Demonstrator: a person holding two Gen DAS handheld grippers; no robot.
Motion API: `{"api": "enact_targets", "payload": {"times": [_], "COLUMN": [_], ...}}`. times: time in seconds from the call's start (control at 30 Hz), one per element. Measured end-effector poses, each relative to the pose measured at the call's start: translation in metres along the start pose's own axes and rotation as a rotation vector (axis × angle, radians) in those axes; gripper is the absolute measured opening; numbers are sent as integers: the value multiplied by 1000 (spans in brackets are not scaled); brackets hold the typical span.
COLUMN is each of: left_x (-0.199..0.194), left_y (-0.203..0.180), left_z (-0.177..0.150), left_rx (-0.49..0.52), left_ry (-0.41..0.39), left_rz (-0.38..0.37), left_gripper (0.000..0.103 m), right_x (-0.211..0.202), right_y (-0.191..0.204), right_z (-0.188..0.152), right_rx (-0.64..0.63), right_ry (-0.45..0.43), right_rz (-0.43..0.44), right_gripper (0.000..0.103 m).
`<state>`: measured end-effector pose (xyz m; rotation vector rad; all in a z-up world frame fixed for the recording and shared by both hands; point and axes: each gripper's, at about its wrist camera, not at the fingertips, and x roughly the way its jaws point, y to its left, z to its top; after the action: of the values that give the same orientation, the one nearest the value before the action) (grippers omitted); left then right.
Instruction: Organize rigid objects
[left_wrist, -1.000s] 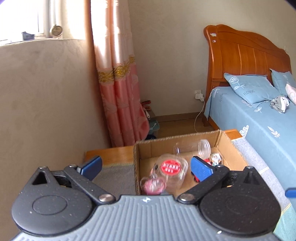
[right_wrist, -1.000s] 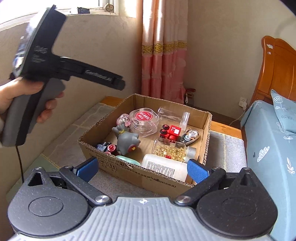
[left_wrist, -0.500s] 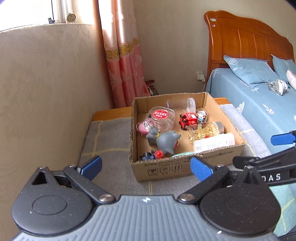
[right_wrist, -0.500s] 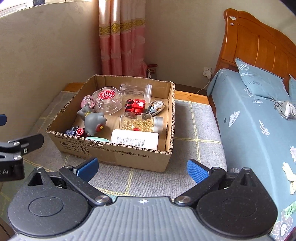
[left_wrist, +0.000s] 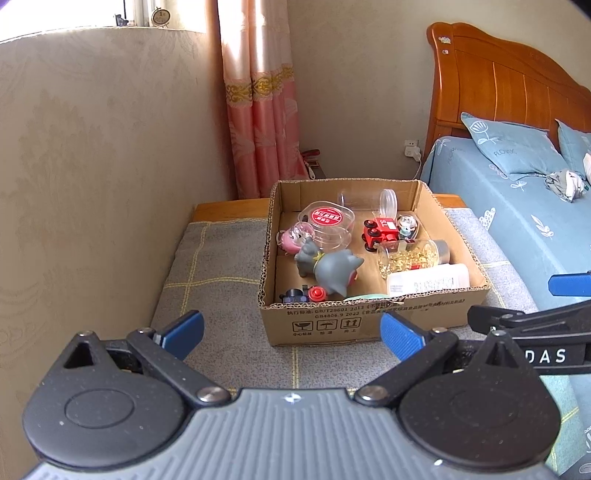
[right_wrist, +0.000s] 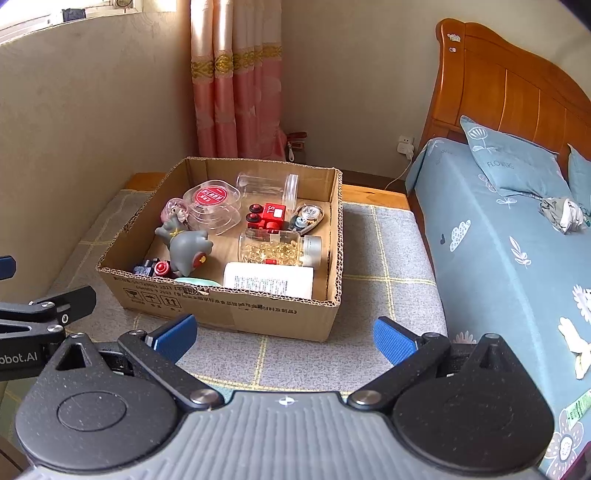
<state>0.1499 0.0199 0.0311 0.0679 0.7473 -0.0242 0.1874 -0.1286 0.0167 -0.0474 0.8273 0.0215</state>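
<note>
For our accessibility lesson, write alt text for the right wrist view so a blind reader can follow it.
An open cardboard box sits on a grey checked mat beside a blue bed, holding a grey toy figure, a red toy train, a jar of yellow capsules and a white bottle. The right gripper hangs open in front of it, empty.

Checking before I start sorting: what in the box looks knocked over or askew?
In the cardboard box, the grey cat figurine is tipped over, and the capsule jar and white bottle lie on their sides. Nothing looks spilled.
</note>
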Motion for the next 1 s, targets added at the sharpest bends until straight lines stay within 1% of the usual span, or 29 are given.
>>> {"api": "enact_targets", "payload": {"times": [0.4, 1.0], "left_x": [-2, -4], "left_y": [-1, -3], "left_z": [2, 3], "left_rx": [4, 18], "left_ry": [-3, -5], "left_rz": [11, 8], "left_gripper": [102, 102], "right_x": [-1, -5], "right_y": [-1, -4], "right_z": [2, 2], "right_rx": [5, 15], "right_ry": [-7, -17], "right_rz": [7, 5], "right_gripper": [103, 103]}}
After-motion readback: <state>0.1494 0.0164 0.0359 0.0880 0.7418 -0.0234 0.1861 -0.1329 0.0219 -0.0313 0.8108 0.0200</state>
